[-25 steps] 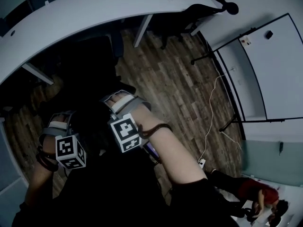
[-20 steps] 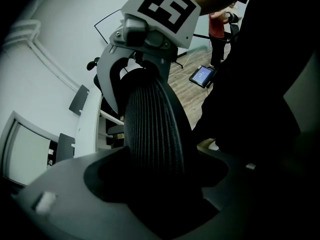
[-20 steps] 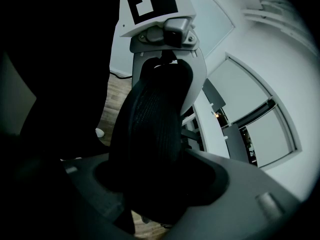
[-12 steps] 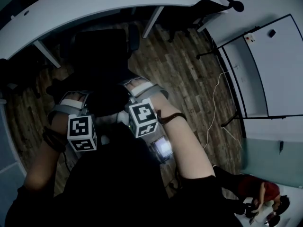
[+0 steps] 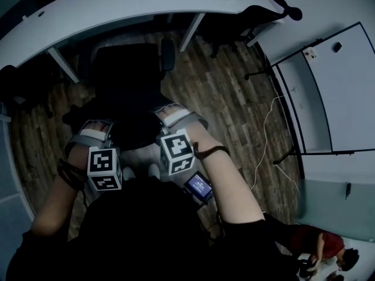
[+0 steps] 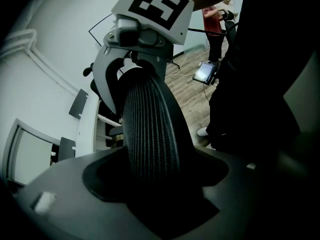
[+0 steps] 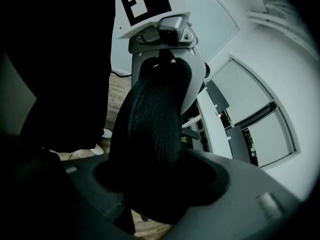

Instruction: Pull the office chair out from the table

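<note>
Office chair: black, mesh-backed, stood on the near side of the white bench. My left gripper and right gripper each clamped its backrest top.

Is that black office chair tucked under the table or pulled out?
Pulled out, it seems: in the head view the office chair shows its whole seat on this side of the table edge.

The mesh backrest sits clamped in the right gripper; the left gripper grips its far edge, with the white table beyond.
</note>
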The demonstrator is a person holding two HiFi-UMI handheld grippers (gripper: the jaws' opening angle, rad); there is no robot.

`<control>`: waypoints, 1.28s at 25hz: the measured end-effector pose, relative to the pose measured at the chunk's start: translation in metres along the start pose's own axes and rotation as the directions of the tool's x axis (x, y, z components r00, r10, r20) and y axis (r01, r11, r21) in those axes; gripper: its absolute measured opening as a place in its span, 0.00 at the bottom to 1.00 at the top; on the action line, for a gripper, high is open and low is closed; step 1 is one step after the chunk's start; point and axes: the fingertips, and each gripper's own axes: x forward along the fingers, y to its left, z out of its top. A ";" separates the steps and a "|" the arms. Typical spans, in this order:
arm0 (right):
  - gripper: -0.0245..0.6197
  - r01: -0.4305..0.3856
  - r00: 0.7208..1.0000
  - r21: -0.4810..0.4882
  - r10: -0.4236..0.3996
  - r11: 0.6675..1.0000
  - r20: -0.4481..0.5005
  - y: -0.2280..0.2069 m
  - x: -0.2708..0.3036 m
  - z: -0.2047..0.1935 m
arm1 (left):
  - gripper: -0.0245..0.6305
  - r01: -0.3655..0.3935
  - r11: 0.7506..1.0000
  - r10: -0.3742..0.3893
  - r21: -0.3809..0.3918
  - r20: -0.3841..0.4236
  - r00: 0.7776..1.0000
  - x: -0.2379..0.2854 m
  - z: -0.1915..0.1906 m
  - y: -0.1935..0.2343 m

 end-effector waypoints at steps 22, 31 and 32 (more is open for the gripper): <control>0.04 -0.036 0.696 0.789 -0.552 0.613 0.460 -0.086 -0.206 0.048 | 0.04 0.160 0.507 0.645 -0.847 0.496 0.581 -0.184 0.061 0.084; 0.04 -0.063 0.648 0.788 -0.576 0.612 0.499 -0.083 -0.223 0.056 | 0.04 0.126 0.514 0.654 -0.849 0.482 0.583 -0.186 0.074 0.071; 0.04 -0.065 0.645 0.786 -0.576 0.614 0.503 -0.082 -0.224 0.058 | 0.04 0.126 0.513 0.656 -0.849 0.482 0.581 -0.185 0.077 0.071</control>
